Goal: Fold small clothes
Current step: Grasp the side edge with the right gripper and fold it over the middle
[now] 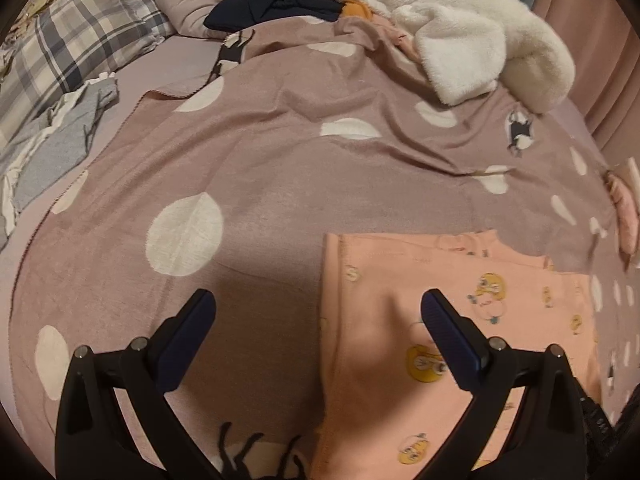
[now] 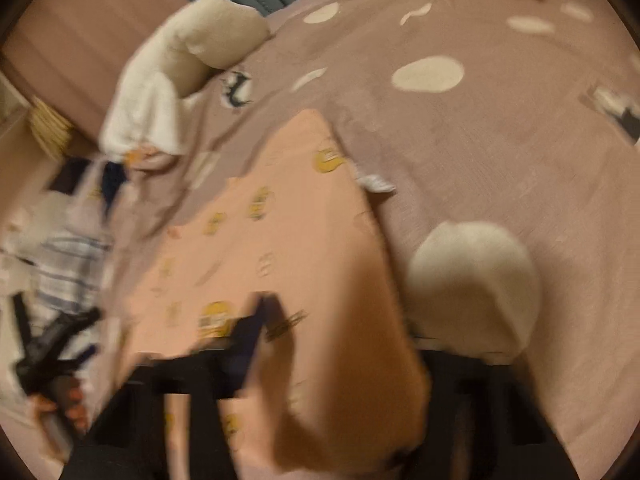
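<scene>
A small pink garment with yellow cartoon prints (image 1: 452, 320) lies flat on the mauve dotted blanket (image 1: 280, 184). My left gripper (image 1: 318, 312) is open and empty, its right finger over the garment's left part, its left finger over bare blanket. In the blurred right wrist view the same pink garment (image 2: 288, 232) drapes over my right gripper (image 2: 340, 332); a fold of it hangs between the fingers and hides the right one. Only the left finger (image 2: 252, 332) shows.
A white fleece garment (image 1: 460, 40), a dark navy garment (image 1: 276, 0), a plaid pillow (image 1: 80, 40) and grey clothes (image 1: 52, 148) lie around the bed's far and left sides. More pink clothing (image 1: 626, 208) lies at the right. The other gripper with a hand (image 2: 52, 364) shows low left.
</scene>
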A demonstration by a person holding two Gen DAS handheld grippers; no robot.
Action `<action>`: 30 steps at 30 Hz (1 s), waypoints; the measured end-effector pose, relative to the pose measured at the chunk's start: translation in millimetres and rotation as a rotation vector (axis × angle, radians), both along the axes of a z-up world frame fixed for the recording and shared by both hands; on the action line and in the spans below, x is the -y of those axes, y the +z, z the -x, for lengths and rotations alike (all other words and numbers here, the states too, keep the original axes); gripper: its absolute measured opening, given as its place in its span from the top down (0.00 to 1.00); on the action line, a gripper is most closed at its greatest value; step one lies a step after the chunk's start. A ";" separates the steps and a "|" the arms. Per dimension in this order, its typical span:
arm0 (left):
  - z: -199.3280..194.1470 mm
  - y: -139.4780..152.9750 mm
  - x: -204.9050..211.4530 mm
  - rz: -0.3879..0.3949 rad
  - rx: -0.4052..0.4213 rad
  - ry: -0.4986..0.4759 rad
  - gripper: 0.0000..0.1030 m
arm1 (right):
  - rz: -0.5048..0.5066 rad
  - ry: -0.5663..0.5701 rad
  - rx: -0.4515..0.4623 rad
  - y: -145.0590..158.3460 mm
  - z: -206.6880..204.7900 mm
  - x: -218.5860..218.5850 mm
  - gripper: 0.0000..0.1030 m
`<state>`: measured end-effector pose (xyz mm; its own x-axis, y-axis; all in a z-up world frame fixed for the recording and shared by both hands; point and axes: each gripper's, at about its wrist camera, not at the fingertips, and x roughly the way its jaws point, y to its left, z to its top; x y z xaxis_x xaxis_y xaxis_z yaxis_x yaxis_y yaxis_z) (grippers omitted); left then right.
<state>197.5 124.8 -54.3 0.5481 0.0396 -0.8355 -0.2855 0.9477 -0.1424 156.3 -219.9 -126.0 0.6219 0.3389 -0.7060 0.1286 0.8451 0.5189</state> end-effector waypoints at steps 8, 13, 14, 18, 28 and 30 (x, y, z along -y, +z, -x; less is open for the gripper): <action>-3.4 -8.0 -4.5 -0.041 -0.047 -0.004 0.00 | 0.150 0.015 0.041 23.0 4.6 -18.1 0.86; -10.9 -24.0 11.7 -0.035 -0.113 -0.117 0.00 | 0.120 0.036 0.074 37.4 2.3 -22.5 0.86; -11.0 -24.5 10.3 -0.008 -0.111 -0.121 0.00 | 0.119 0.042 0.080 39.8 1.2 -24.9 0.86; -7.0 -18.5 0.7 -0.006 -0.083 -0.087 0.00 | 0.138 0.082 0.116 53.1 -2.4 -42.2 0.86; -2.9 -15.8 -36.7 0.108 -0.082 -0.048 0.00 | 0.129 0.262 0.188 78.6 -14.8 -110.6 0.87; 2.7 -11.8 -45.9 0.091 -0.071 -0.016 0.00 | 0.123 0.288 0.184 78.2 -18.3 -124.1 0.87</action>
